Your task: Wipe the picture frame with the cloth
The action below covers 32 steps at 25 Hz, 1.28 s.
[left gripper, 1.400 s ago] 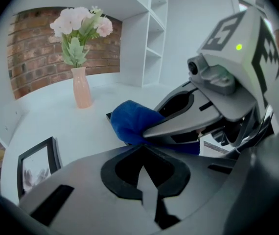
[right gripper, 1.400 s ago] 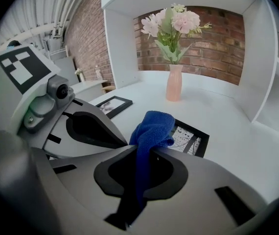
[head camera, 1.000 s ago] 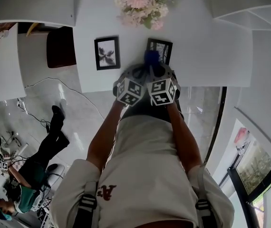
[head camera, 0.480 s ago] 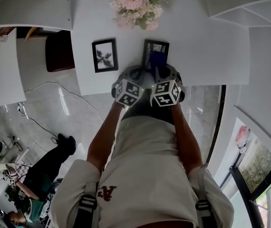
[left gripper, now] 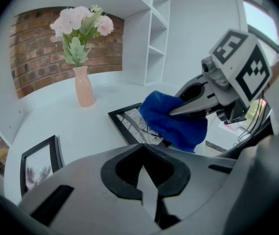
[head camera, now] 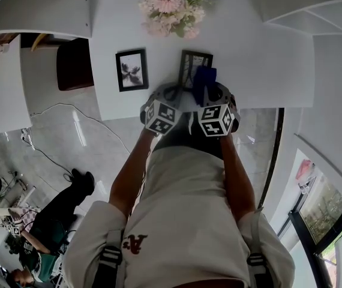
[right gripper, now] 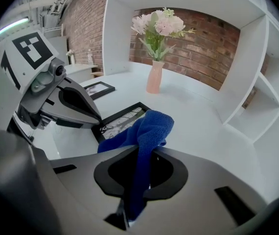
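A black picture frame (head camera: pixel 190 62) lies flat on the white table (head camera: pixel 261 71), near its front edge. A blue cloth (head camera: pixel 204 80) rests on the frame's right side, and my right gripper (head camera: pixel 206 92) is shut on it. In the right gripper view the cloth (right gripper: pixel 147 131) runs up from between the jaws and drapes over the frame (right gripper: pixel 116 122). My left gripper (head camera: pixel 173 95) hovers just left of it, by the frame's near corner, shut with nothing in it. From the left gripper view, the cloth (left gripper: pixel 174 121) covers the near right part of the frame (left gripper: pixel 131 124).
A second black frame (head camera: pixel 132 69) lies further left on the table. A pink vase of flowers (head camera: pixel 168 8) stands behind both frames. White shelving (head camera: pixel 315 17) is at the right. Beyond the table's front edge, a person (head camera: pixel 51 221) sits on the floor at lower left.
My right gripper has carried the blue cloth rightward and slightly nearer across the frame. The left gripper has stayed almost still.
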Tool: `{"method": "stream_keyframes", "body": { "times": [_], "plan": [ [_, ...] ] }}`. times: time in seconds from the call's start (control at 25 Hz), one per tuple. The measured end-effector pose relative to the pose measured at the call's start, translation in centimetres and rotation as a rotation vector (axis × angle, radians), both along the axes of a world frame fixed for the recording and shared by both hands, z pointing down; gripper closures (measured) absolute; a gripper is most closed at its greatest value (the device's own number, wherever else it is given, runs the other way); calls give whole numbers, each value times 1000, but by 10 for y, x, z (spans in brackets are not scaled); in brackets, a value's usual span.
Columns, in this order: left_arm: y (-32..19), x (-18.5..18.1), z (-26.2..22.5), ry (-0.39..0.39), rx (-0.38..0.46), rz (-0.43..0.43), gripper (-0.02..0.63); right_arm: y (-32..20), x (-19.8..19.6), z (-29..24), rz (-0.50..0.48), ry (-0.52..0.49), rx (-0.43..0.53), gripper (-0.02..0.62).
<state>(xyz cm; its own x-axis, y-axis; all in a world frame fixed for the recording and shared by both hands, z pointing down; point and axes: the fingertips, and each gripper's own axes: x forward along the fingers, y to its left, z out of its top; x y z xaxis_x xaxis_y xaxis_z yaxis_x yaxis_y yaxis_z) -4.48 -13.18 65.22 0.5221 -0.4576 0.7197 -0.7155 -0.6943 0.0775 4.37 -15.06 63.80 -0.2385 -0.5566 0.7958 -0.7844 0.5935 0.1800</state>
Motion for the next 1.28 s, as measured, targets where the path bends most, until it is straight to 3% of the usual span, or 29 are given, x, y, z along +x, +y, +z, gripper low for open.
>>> {"method": "stream_keyframes", "body": {
  "times": [0.4, 0.64, 1.0, 1.28],
  "plan": [
    [1, 0, -1, 3, 3, 8, 606, 2, 38, -11, 81, 51, 7, 569],
    [1, 1, -1, 11, -1, 15, 604, -4, 46, -41, 120, 33, 59, 569],
    [1, 1, -1, 19, -7, 17, 606, -21, 6, -92, 59, -75, 138, 569],
    [1, 1, -1, 22, -12, 11, 604, -36, -39, -94, -28, -135, 138, 569]
  ]
}}
